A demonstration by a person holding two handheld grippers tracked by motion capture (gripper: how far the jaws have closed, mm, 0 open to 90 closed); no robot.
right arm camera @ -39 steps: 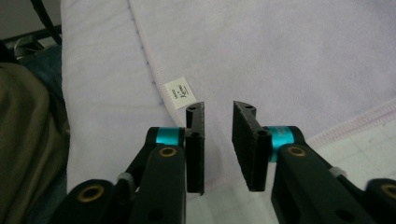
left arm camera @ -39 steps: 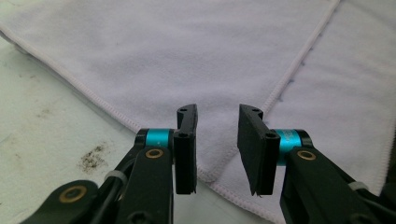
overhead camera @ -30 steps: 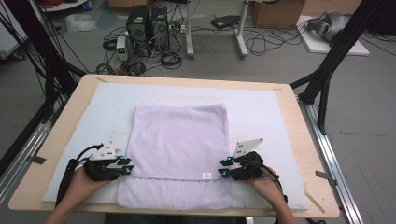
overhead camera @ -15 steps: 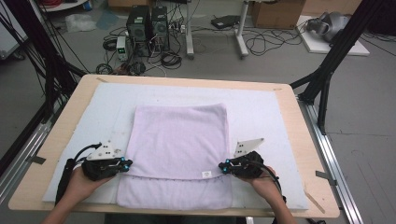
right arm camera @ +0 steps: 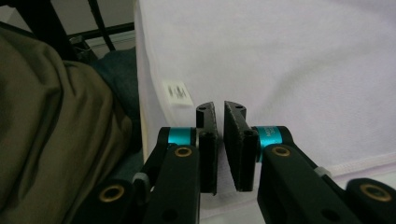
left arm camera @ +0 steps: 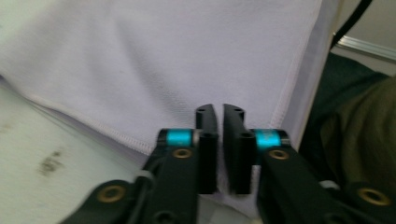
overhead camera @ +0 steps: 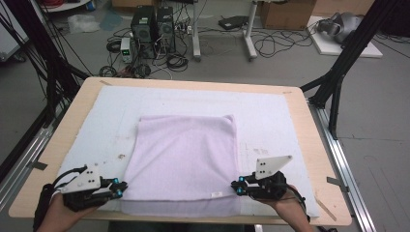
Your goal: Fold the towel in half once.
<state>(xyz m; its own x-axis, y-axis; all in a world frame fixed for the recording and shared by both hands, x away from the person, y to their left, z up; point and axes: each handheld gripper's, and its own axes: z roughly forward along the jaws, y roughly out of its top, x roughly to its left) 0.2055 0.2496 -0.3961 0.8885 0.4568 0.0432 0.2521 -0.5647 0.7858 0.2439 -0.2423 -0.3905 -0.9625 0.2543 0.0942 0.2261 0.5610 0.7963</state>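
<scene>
Folding the lilac towel (overhead camera: 186, 154) looks to be the step in hand: it lies flat in the middle of the white mat (overhead camera: 270, 111) on the wooden table (overhead camera: 300, 140), near hem toward the person. The left gripper (overhead camera: 121, 187) sits at its near left corner and the right gripper (overhead camera: 236, 186) at its near right corner, close to the small label (overhead camera: 216, 195). Each pair of jaws has just eased open a touch and stands at a narrow slit, with pale cloth running into it – seemingly a pinch on the top layer. To do it well, raise both corners evenly, keep the hem taut between them, and carry it straight toward the far edge – uneven hands would skew the fold. No container stands on the table.
</scene>
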